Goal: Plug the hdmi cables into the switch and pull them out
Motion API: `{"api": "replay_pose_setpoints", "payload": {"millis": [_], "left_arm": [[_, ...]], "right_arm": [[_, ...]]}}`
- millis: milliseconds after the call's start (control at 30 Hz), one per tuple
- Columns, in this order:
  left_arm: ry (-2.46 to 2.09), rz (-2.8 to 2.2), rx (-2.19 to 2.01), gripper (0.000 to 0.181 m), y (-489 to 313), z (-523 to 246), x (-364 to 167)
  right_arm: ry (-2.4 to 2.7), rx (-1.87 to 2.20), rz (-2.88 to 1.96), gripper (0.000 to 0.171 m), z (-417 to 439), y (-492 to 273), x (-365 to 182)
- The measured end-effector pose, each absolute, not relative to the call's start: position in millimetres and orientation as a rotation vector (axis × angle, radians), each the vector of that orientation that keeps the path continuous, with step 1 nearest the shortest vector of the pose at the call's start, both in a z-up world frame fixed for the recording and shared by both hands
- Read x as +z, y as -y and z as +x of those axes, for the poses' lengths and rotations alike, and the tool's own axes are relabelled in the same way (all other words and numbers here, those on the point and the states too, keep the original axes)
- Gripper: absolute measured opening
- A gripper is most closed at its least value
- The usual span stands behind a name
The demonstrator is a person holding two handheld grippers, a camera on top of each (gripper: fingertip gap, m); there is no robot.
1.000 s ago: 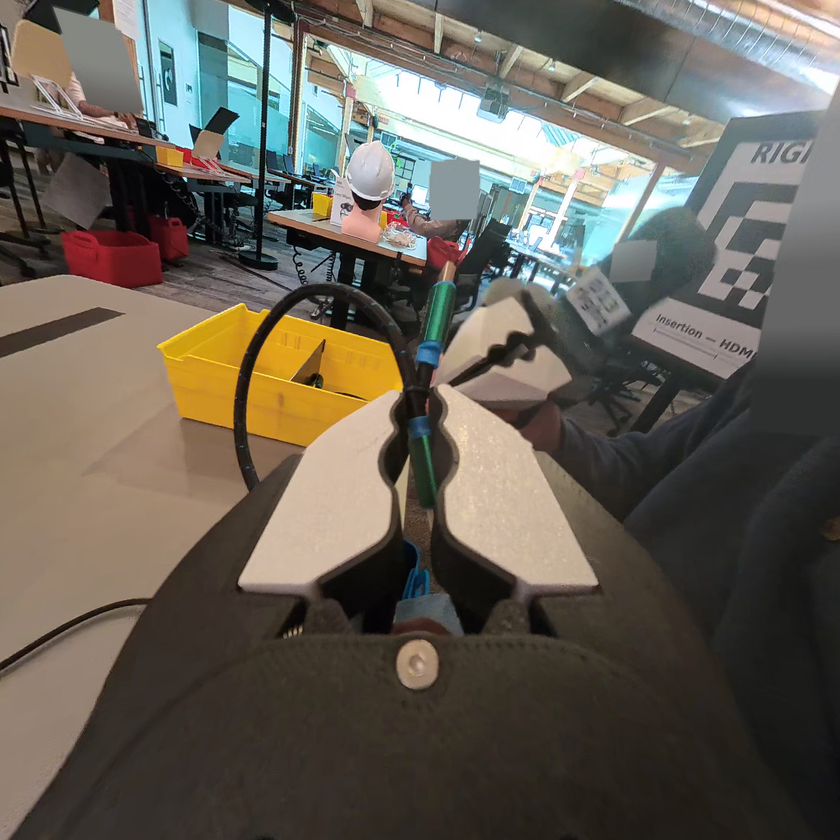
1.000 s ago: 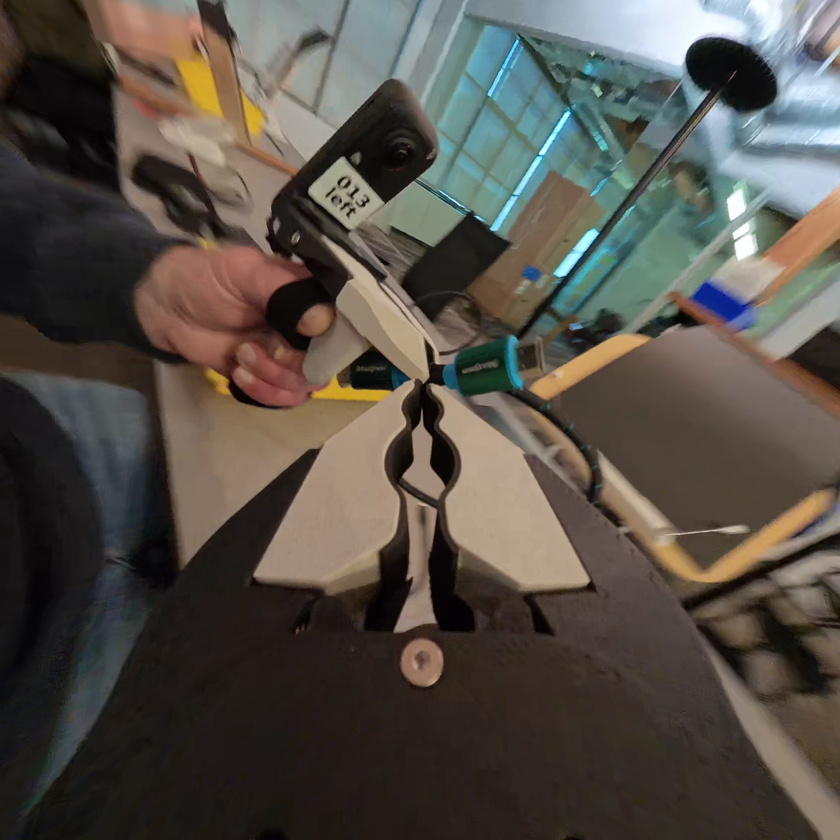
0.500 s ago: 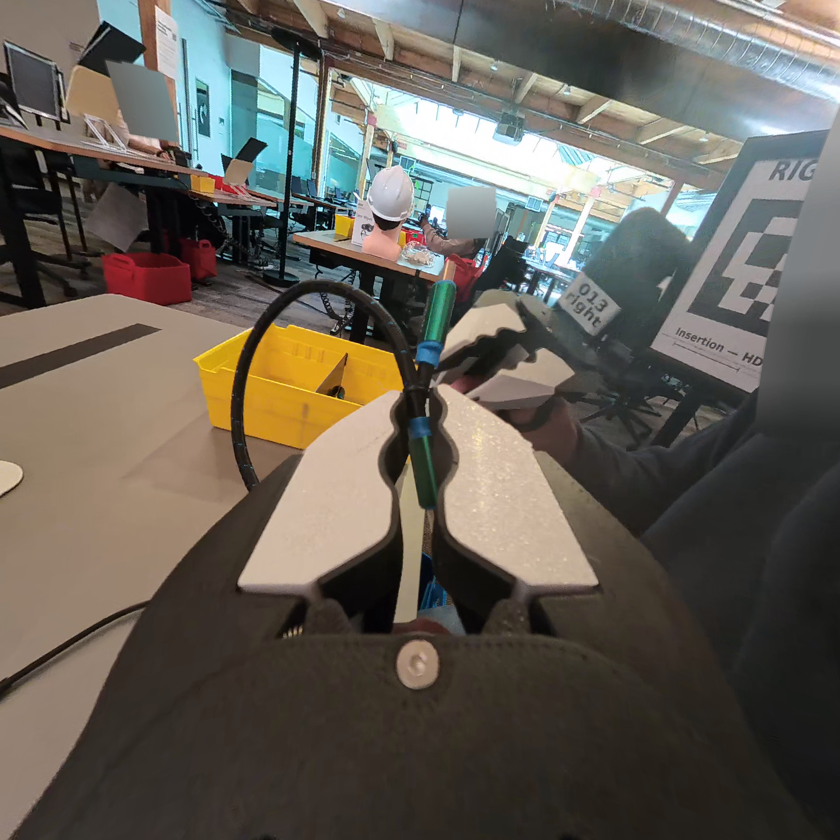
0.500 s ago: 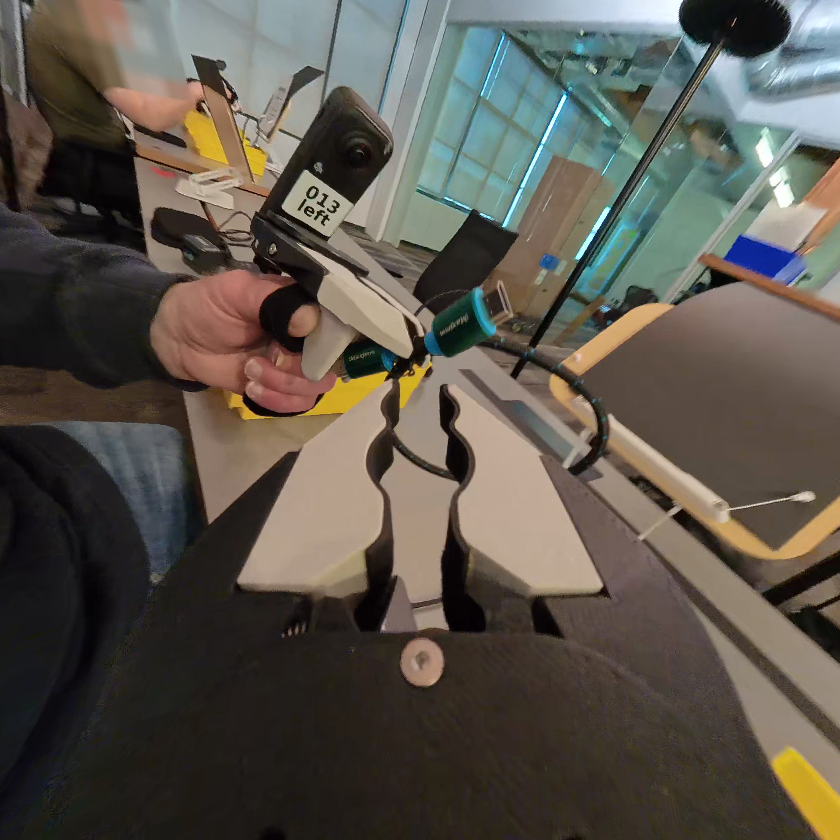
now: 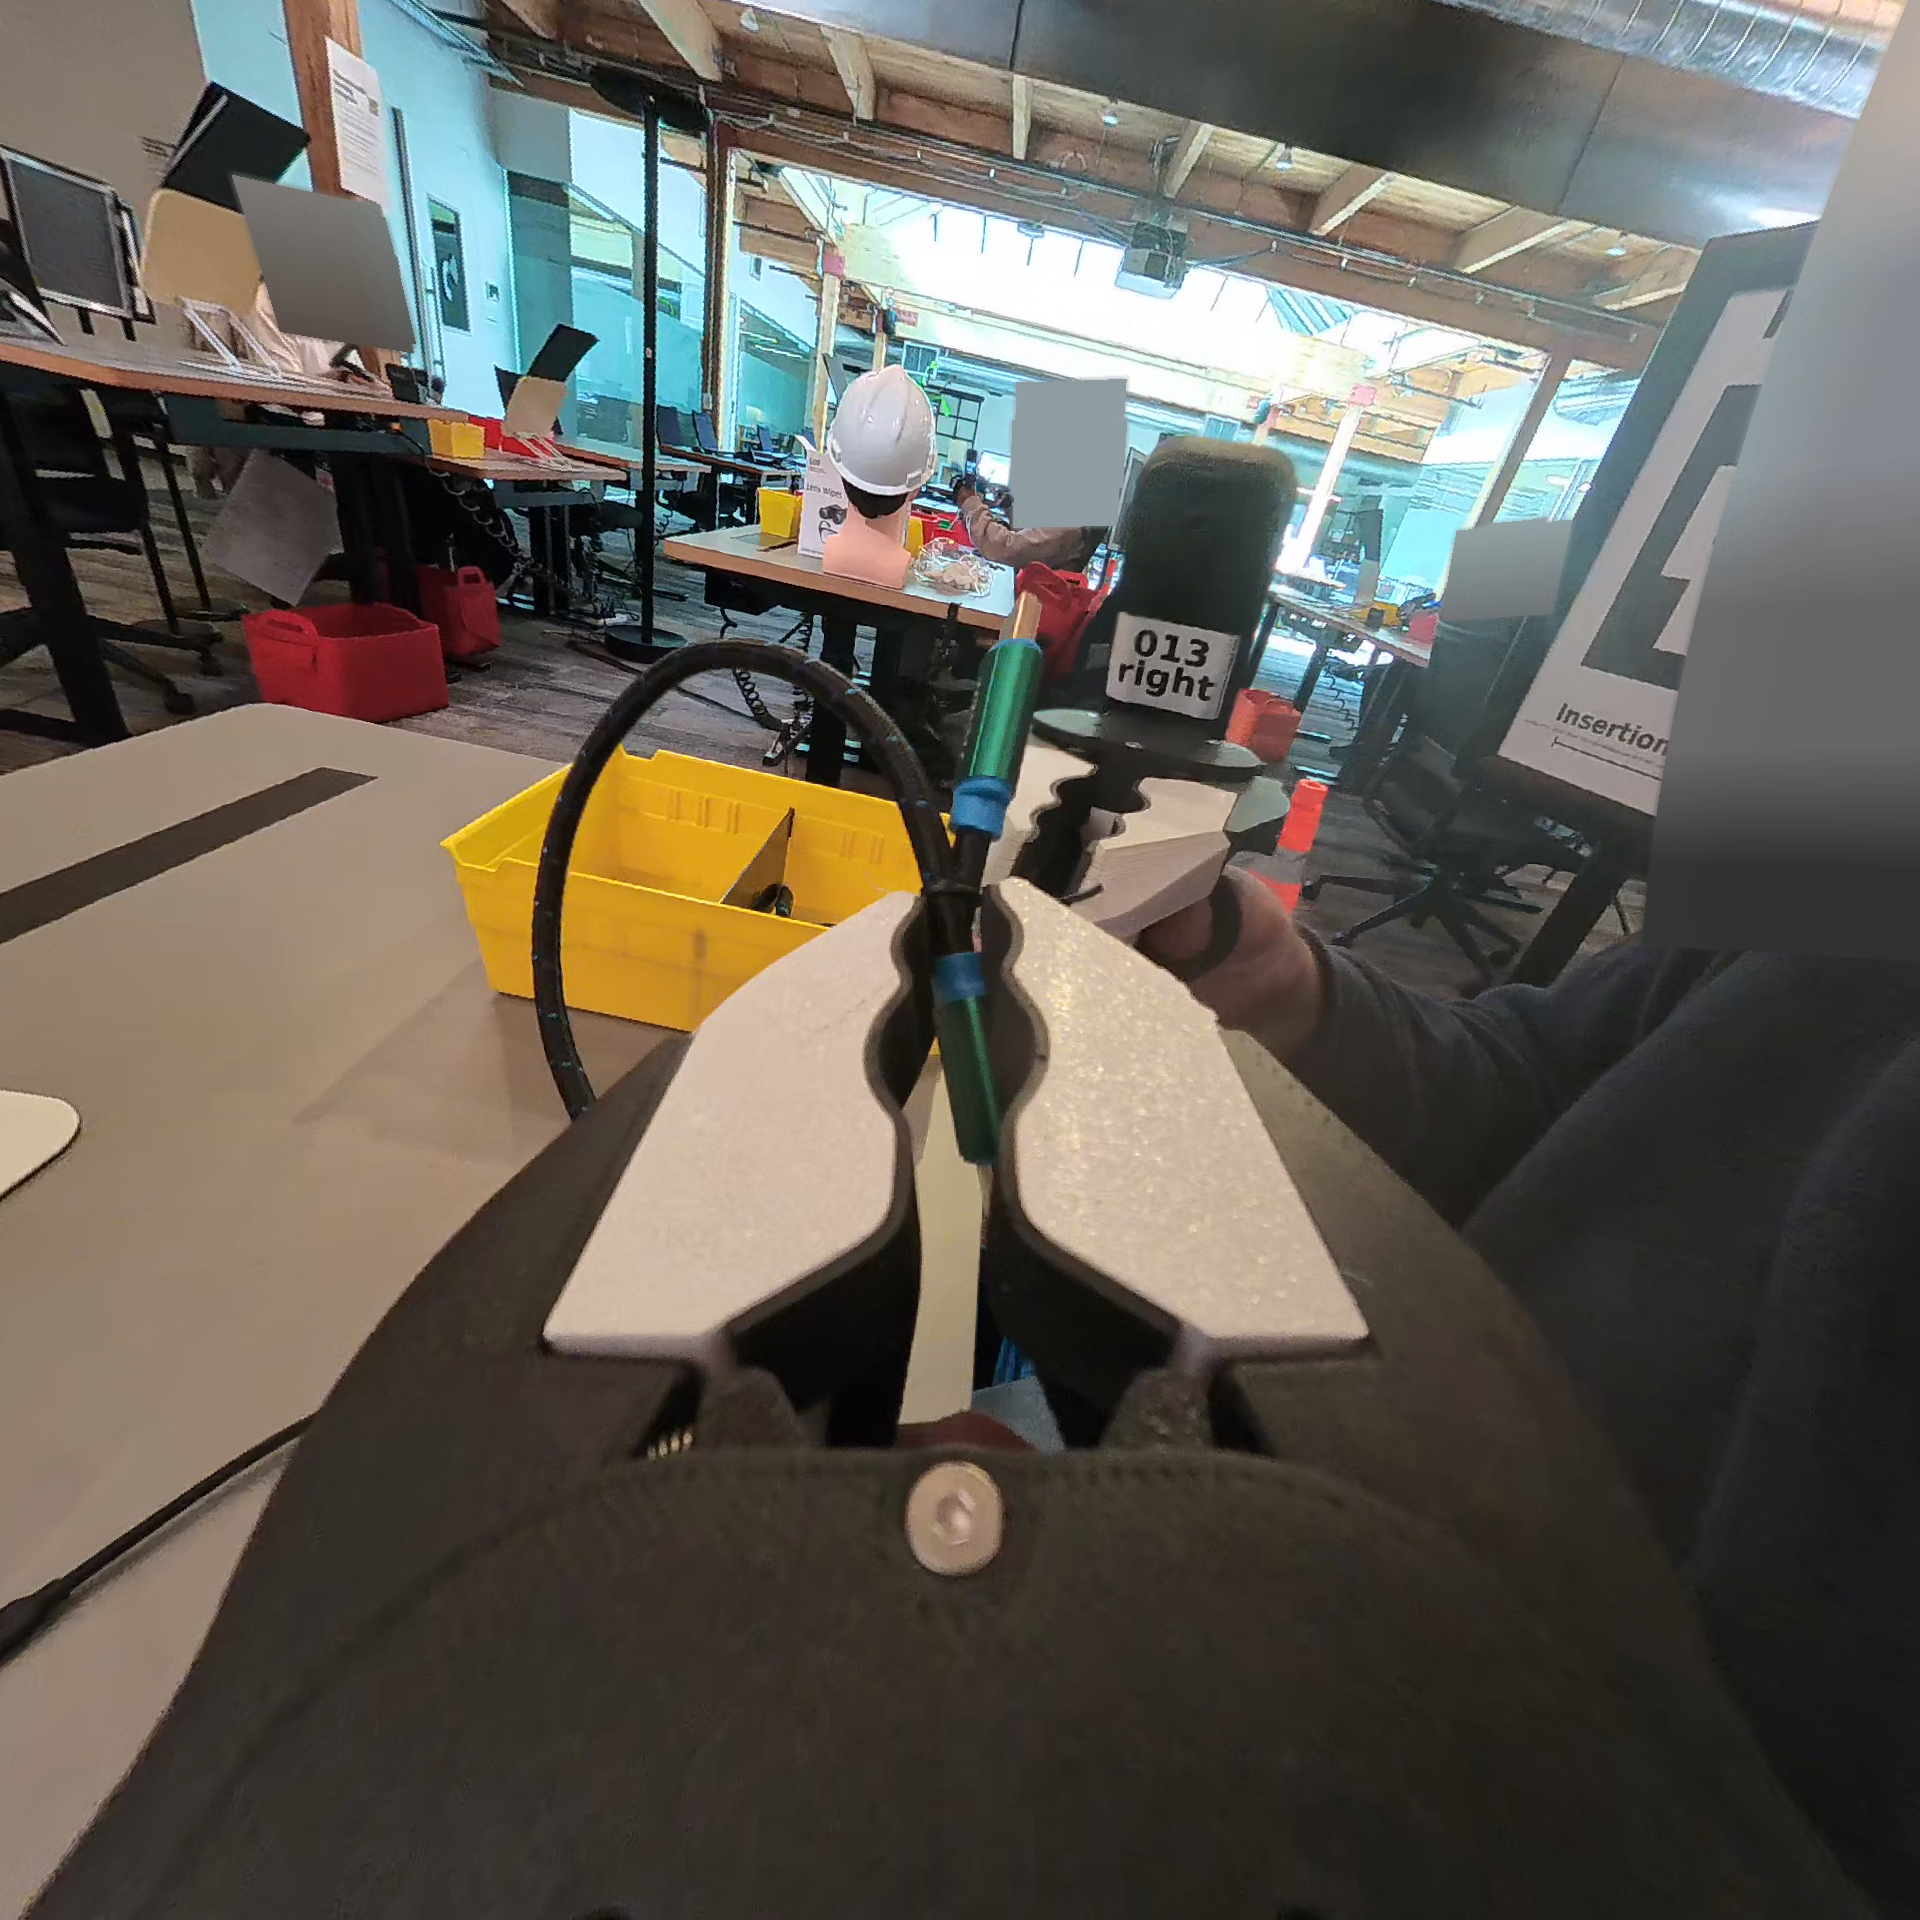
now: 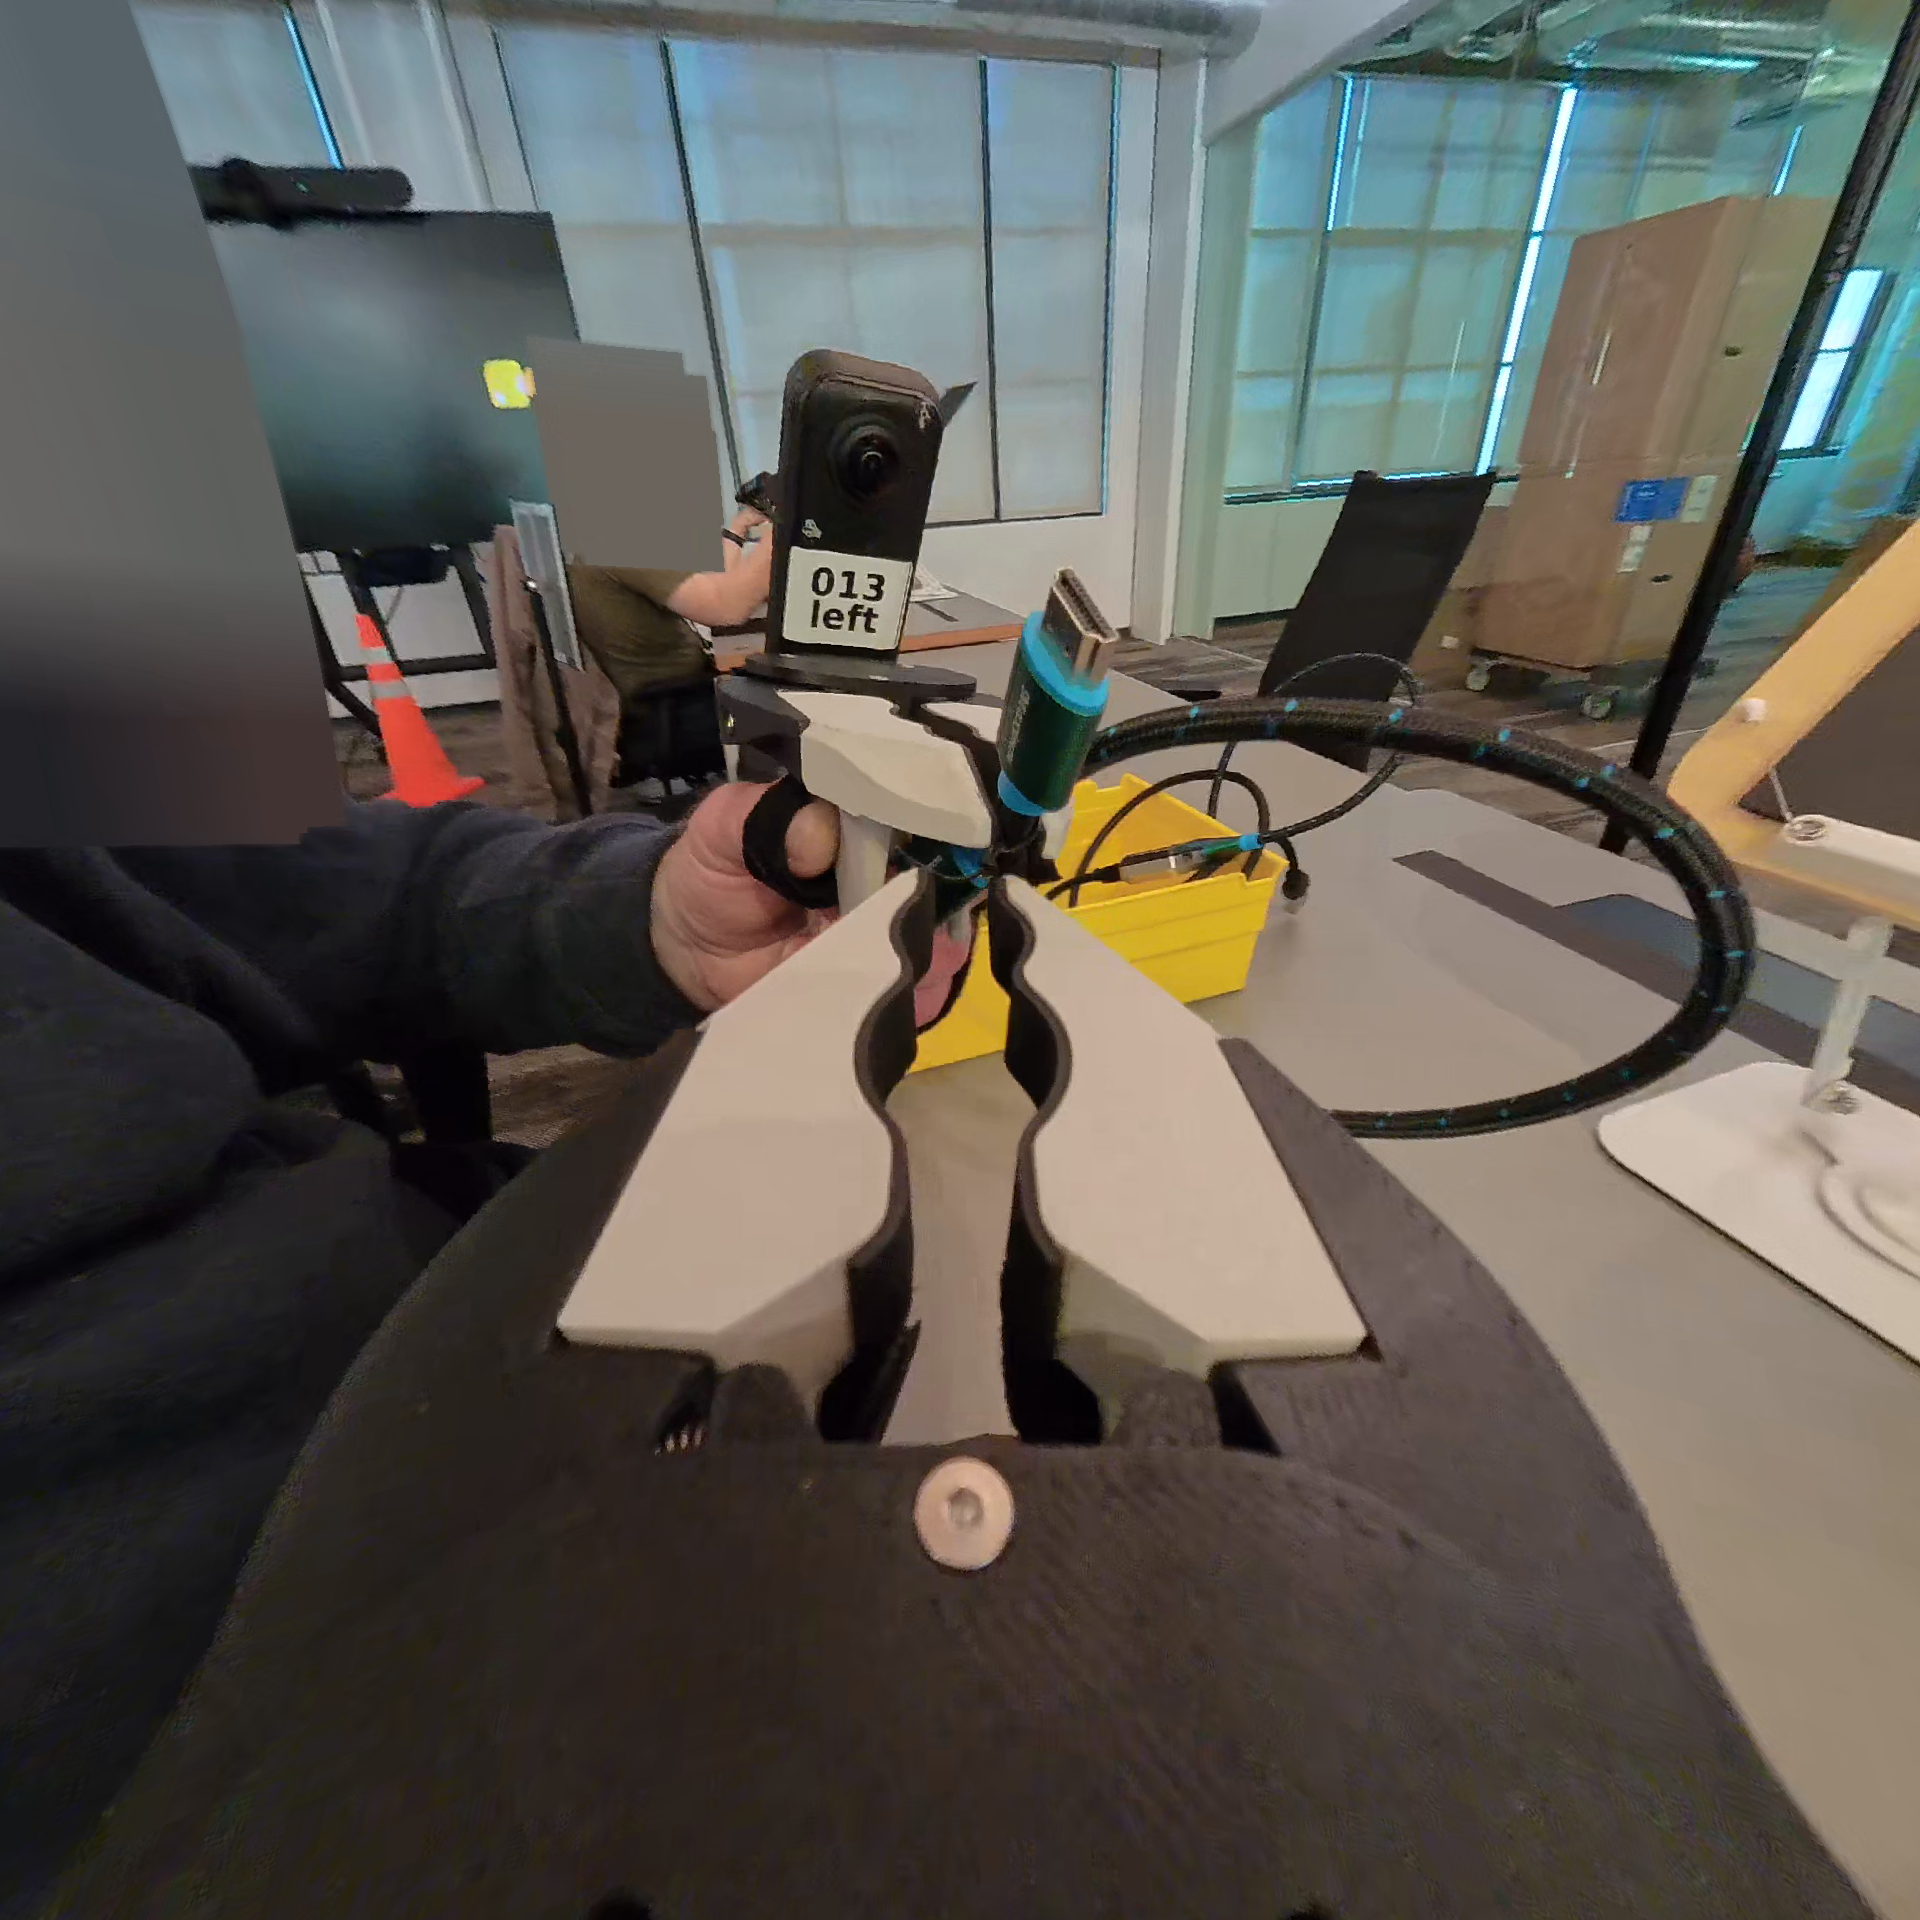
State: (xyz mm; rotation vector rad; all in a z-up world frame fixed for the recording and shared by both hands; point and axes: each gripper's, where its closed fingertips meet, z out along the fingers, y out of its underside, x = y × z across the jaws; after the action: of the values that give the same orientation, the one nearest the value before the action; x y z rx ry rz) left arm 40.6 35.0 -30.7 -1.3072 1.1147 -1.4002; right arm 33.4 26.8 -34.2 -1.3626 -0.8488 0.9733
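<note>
A: What is the left gripper (image 5: 951, 914) doing?

B: Its two white fingers (image 5: 774, 1122) are squeezed tight on a black cable (image 5: 566, 883). Both ends of the cable meet right there. One green plug (image 5: 966, 1070) sits between the fingers. The other green plug (image 5: 997, 717) sticks up above the tips.

A: Where does the cable go?

B: It makes a big loop out to the side and comes back to the fingers. In the right wrist view the loop (image 6: 1621, 831) hangs in the air above the grey table (image 6: 1558, 1247).

A: And the right gripper (image 6: 956, 883)?

B: It is open a little. There is a gap between its fingers (image 6: 758, 1132) and it holds nothing. Its tips are very close to the left gripper (image 6: 971, 831), just under the plug that points up (image 6: 1049, 707).

A: Who holds the grippers?

B: A person in a dark sleeve. One hand (image 6: 727, 894) holds the left gripper's handle. The other hand (image 5: 1247, 956) holds the right gripper (image 5: 1049, 842).

A: What else is on the table?

B: A yellow bin (image 5: 623, 914) sits just past the grippers. In the right wrist view it has more cables (image 6: 1195, 852) inside. A white stand (image 6: 1766, 1174) sits at the side of the table. I cannot see the switch.

A: What is far away?

B: A red basket (image 5: 343, 660) on the floor, and an orange cone (image 6: 405, 727).
</note>
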Motion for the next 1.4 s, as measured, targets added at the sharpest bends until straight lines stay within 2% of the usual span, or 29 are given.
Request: {"api": "replay_pose_setpoints", "payload": {"millis": [500, 667, 1400], "left_arm": [[-1.123, -1.313, -1.402, 0.008, -34.3, 42.1, -33.0], [-1.124, -1.312, -1.393, 0.008, -35.5, 41.2, -32.6], [-1.129, -1.321, -1.366, 0.008, -40.4, 41.1, -36.8]], "right_arm": [[0.855, 0.865, -1.353, 0.008, 36.8, -27.7, -32.0], [0.863, 0.82, -1.349, 0.0, 38.3, -27.5, -31.2], [0.83, 0.906, -1.367, 0.004, 39.5, -29.0, -30.8]]}}
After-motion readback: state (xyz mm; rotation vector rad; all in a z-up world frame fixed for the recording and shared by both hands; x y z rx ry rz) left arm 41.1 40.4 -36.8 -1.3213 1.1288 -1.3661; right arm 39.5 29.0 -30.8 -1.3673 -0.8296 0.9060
